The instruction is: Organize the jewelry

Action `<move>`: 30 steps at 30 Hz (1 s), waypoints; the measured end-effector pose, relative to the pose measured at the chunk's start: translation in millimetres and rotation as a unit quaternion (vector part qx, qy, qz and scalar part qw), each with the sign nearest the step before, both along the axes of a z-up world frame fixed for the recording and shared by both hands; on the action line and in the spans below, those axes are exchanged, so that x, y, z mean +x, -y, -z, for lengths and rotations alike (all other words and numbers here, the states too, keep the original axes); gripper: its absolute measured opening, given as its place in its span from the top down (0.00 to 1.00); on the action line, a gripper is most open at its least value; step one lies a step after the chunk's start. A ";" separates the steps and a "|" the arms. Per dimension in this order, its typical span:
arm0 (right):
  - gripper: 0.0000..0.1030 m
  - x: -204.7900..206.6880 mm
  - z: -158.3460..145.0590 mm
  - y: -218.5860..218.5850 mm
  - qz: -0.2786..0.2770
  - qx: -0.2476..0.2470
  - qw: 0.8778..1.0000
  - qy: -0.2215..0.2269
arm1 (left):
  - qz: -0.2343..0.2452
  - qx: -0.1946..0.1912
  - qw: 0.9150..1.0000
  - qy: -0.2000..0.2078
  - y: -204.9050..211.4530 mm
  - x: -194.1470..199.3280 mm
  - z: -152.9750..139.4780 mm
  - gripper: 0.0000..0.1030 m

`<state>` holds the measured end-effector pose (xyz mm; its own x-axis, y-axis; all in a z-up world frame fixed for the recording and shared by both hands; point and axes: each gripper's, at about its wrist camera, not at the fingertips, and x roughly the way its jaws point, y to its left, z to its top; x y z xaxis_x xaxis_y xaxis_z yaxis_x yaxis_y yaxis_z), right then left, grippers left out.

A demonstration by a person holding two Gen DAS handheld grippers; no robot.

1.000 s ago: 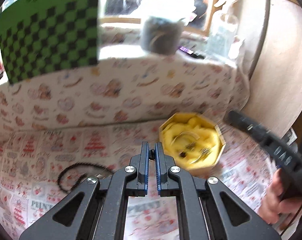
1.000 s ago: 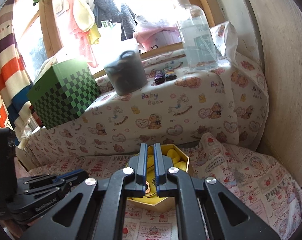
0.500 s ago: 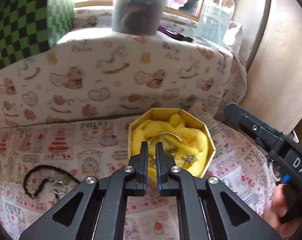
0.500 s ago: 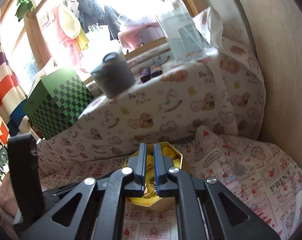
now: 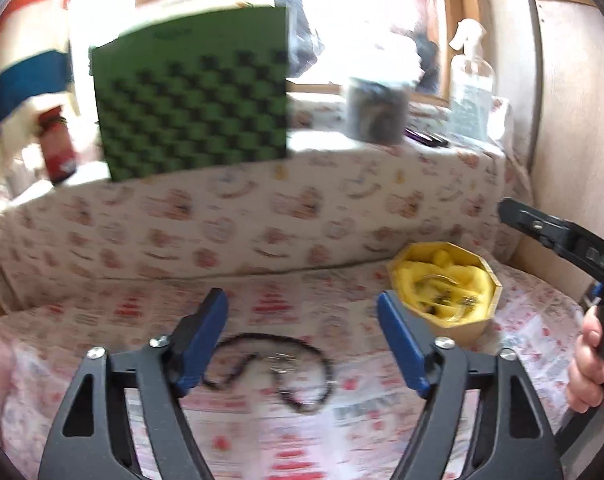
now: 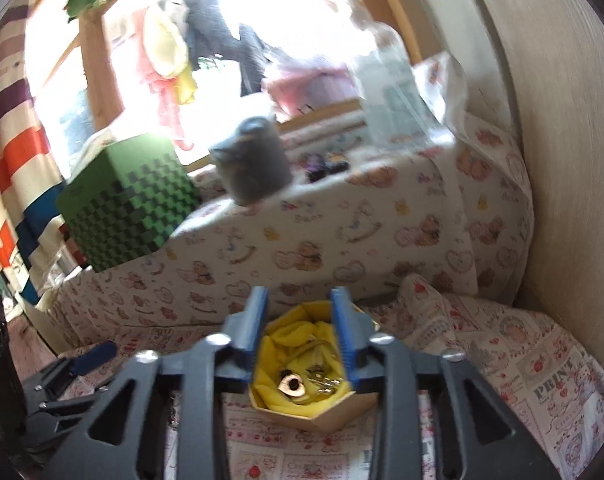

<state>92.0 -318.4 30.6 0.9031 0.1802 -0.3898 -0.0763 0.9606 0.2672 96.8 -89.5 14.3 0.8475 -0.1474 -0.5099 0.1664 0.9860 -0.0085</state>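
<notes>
Necklace (image 5: 270, 364): we see black beads, looped, blurred.
Left hand-held gripper (image 5: 302, 320): now spread wide; earlier pinched.
Right hand-held gripper (image 6: 300, 340): also parted over yellow-lined box (image 6: 313, 420).

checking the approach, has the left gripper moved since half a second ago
Yes: the left gripper swung left from over the yellow box to the black necklace, and opened.

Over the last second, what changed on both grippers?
Both opened from shut: the left gripper wide, the right gripper partway. The left swung from the yellow box to above the black bead necklace; the right hangs over the box. Nothing gripped. Necklace stayed on the cloth, jewelry in the box.
</notes>
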 end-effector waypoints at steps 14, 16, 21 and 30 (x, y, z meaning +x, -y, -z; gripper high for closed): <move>0.19 -2.9 7.5 -29.8 -0.007 -0.059 0.998 0.019 | -0.057 -0.052 0.996 -0.034 -58.4 19.0 24.8 0.11; 0.19 -1.8 10.1 -33.0 -0.006 -0.071 0.997 0.017 | -0.060 -0.053 0.996 -0.045 -59.6 21.4 29.9 0.11; 0.19 2.6 15.2 -36.9 -0.010 -0.078 0.997 0.004 | -0.065 -0.041 0.996 -0.051 -60.5 24.6 37.5 0.16; 0.19 3.1 16.2 -37.2 -0.011 -0.079 0.997 -0.001 | 0.014 -0.038 0.995 -0.087 -43.4 27.4 44.1 0.70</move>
<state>95.2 -281.2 14.4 0.8986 0.1366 -0.4170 -0.0980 0.9888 0.1126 124.2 -46.0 -29.8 0.7425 -0.2125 -0.6352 0.1827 0.9766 -0.1132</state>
